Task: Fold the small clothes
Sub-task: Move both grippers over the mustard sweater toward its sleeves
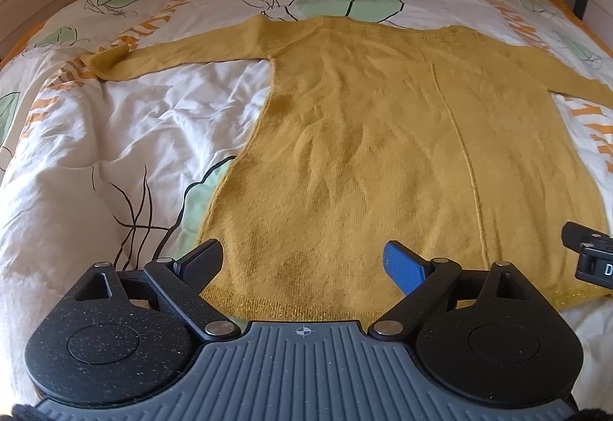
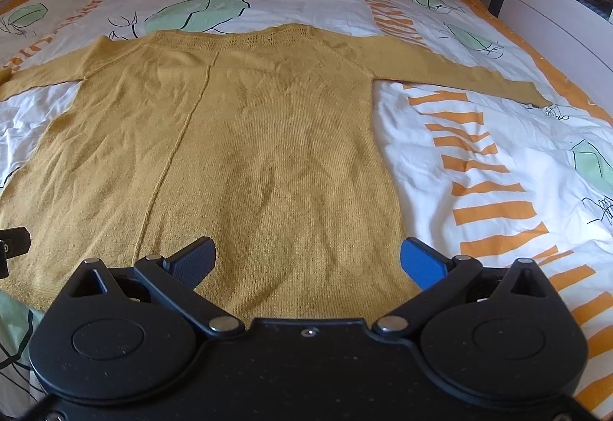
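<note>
A mustard-yellow knit sweater [image 1: 383, 137] lies spread flat on the bed, hem toward me, neckline far, both sleeves stretched out sideways. It also shows in the right wrist view [image 2: 260, 153]. My left gripper [image 1: 302, 262] is open and empty, hovering over the left part of the hem. My right gripper [image 2: 306, 260] is open and empty over the right part of the hem, near the sweater's right edge. The right gripper's tip shows at the left wrist view's right edge [image 1: 590, 252]. The left gripper's tip shows at the right wrist view's left edge [image 2: 13, 243].
The bed is covered by a white duvet [image 1: 134, 137] with green leaf and orange stripe prints, rumpled at the left. A white bed frame [image 2: 555, 22] runs along the far and right sides.
</note>
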Motion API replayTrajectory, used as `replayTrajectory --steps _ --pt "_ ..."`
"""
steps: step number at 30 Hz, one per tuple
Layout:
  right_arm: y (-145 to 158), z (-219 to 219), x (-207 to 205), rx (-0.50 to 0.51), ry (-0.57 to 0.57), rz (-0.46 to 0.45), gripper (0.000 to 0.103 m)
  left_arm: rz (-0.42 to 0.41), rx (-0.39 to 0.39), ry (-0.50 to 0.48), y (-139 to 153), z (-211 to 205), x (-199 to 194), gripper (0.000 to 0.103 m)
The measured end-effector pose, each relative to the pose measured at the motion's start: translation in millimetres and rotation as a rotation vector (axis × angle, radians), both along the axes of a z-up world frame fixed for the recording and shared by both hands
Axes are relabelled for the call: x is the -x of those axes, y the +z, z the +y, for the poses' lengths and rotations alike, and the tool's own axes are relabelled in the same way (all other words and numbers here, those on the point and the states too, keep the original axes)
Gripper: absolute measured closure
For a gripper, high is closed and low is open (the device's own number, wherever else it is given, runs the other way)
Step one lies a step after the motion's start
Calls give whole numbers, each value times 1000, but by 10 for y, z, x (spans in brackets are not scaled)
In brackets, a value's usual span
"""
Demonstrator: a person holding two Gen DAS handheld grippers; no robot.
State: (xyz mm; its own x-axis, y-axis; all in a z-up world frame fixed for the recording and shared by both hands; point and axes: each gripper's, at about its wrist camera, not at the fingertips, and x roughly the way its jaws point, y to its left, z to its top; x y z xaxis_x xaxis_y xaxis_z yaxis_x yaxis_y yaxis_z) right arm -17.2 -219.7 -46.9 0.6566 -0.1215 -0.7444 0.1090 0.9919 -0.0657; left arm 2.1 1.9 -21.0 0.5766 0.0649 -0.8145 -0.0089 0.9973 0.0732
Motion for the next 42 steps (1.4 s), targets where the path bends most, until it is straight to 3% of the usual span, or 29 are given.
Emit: replayTrajectory --steps 21,42 --pt "77 88 289 16 54 8 1 19 -9 -36 -48 15 260 12" --pt "77 -24 434 -81 60 -1 1 55 -6 -72 -50 -71 365 12"
